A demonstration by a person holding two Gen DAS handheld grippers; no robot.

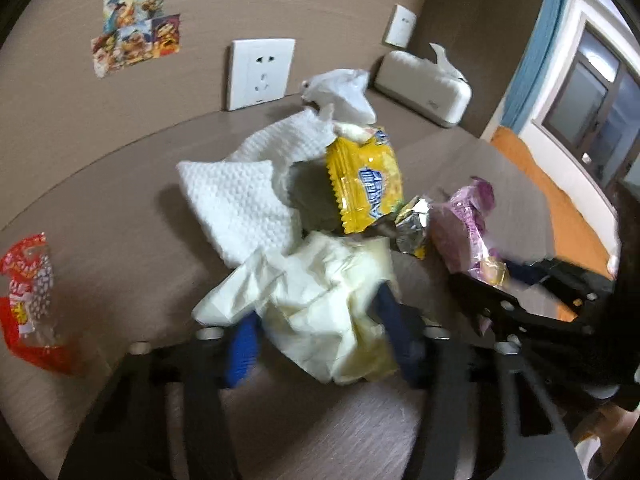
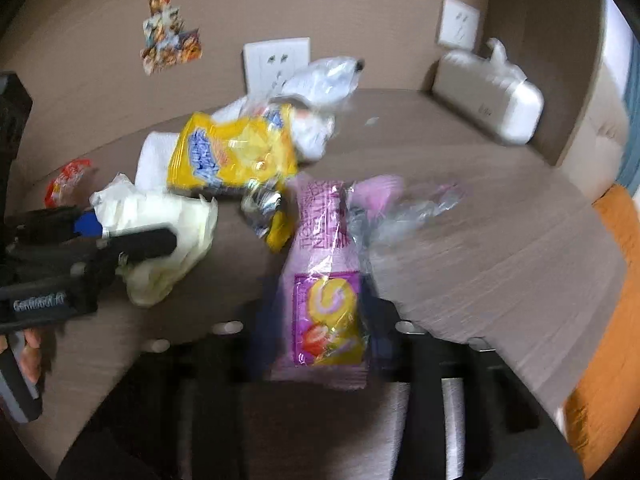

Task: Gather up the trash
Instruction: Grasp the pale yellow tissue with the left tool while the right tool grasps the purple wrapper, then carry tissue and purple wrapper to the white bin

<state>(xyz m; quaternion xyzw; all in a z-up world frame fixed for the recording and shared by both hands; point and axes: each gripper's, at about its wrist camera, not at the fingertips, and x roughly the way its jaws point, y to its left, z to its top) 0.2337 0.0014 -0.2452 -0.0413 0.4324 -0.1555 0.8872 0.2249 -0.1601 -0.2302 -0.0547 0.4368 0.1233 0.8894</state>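
Farthest left on the brown table (image 1: 120, 240), a red wrapper (image 1: 28, 300) lies alone, well apart from the rest of the litter. Next comes a white paper towel (image 1: 240, 204), spread flat and touching the pile behind it. In front of it the left gripper (image 1: 316, 332) has its blue-tipped fingers (image 1: 240, 352) closed around a crumpled cream tissue (image 1: 316, 312), which bulges out between and above them; the right wrist view shows the same wad pinched from the side.

In the middle, a yellow snack bag (image 1: 364, 184) stands propped against crumpled white plastic (image 1: 344, 92), with a torn foil scrap (image 1: 412, 224) just beside its lower corner. Right of that, the right gripper (image 2: 320, 320) pinches a pink wrapper (image 2: 324, 280) at its printed end (the frame is smeared, so the exact bite is hard to read), while the clear crinkled part (image 2: 400, 208) trails onto the table. Far right, a white tissue box (image 1: 424, 88) sits against the wall.

Both tools seem to be mid-pickup, each with one piece. No bin or bag shows in either view, so I cannot tell where the trash goes. The next move probably calls for lifting both pieces clear without dragging the foil scrap or yellow bag along, since the light wrappers could snag.
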